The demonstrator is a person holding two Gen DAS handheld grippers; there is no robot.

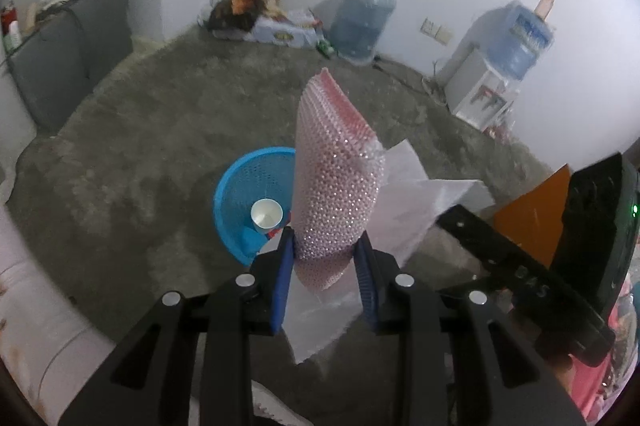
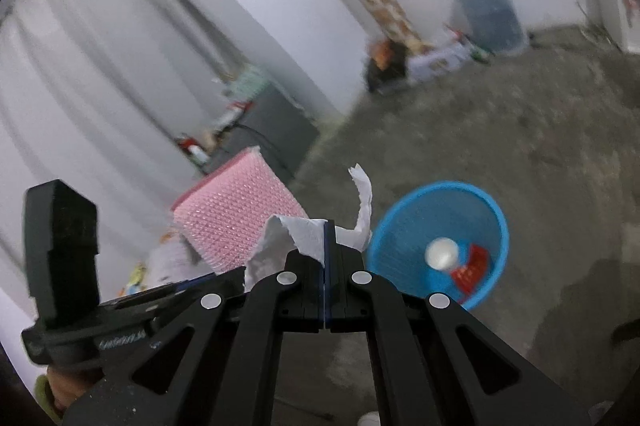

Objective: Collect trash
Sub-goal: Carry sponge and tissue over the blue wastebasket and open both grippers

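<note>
The left gripper (image 1: pixel 325 254) is pinching a pink bubble-wrap piece (image 1: pixel 334 178), while the right gripper (image 2: pixel 325 246) is clamping tight on white tissue paper (image 2: pixel 304 234). Both are hanging above the concrete floor (image 1: pixel 140 146), near a blue basket (image 2: pixel 440 202) holding a paper cup (image 1: pixel 266 213).

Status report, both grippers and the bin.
Left gripper shut on pink bubble wrap. Right gripper shut on white tissue. Blue basket ahead on floor, cup inside. Path clear.
</note>
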